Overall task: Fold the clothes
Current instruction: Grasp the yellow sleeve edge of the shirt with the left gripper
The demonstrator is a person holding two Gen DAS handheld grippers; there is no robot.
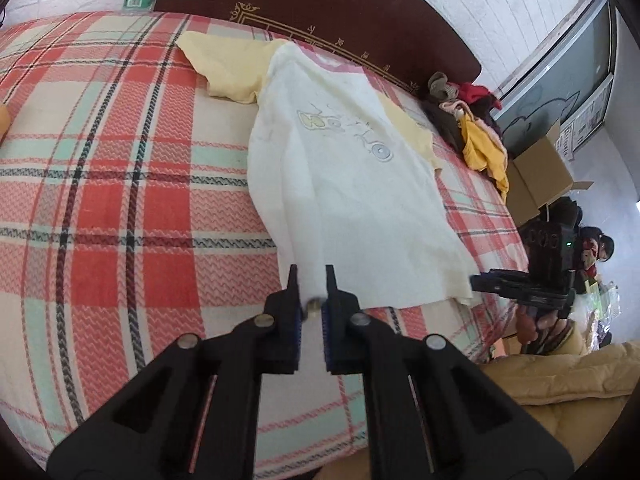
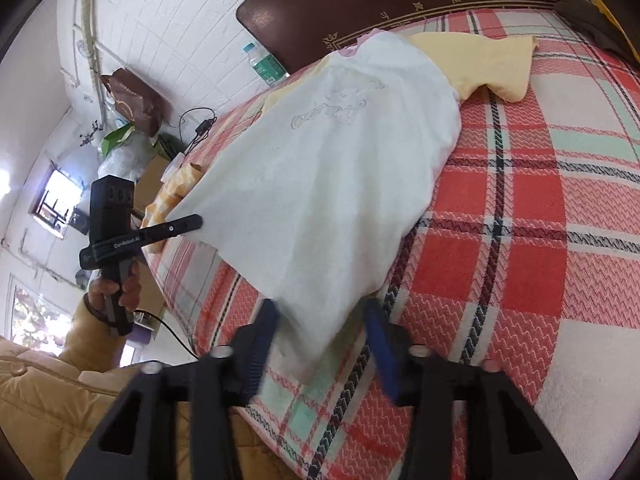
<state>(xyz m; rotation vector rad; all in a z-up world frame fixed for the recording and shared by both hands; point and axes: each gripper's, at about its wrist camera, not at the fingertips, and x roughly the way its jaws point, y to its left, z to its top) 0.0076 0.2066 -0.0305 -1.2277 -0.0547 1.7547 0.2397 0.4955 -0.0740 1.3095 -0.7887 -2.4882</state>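
Your bed (image 1: 100, 200) fills both views, covered in a red, cream and mint plaid blanket, with a dark wooden headboard (image 1: 320, 4) along its far edge. A white shirt (image 1: 340, 184) with yellow sleeves lies spread across the middle of the bed, collar toward the headboard and hem at the near edge where you stand. A faint printed design sits on its chest. One yellow sleeve stretches out flat to the side near the headboard.

A pile of clothes (image 1: 472, 124), dark, red and yellow, sits on the bed at the corner by the headboard, well apart from your hands. A cardboard box (image 1: 536, 176) stands on the floor beyond that corner.

Your left gripper (image 1: 311, 280) is clenched on one corner of the shirt's hem, with the white cloth pinched between its fingers. Your right gripper (image 2: 322, 312) sits at the other hem corner; its fingers straddle the cloth with a visible gap on each side, so it is not yet pressing the cloth.
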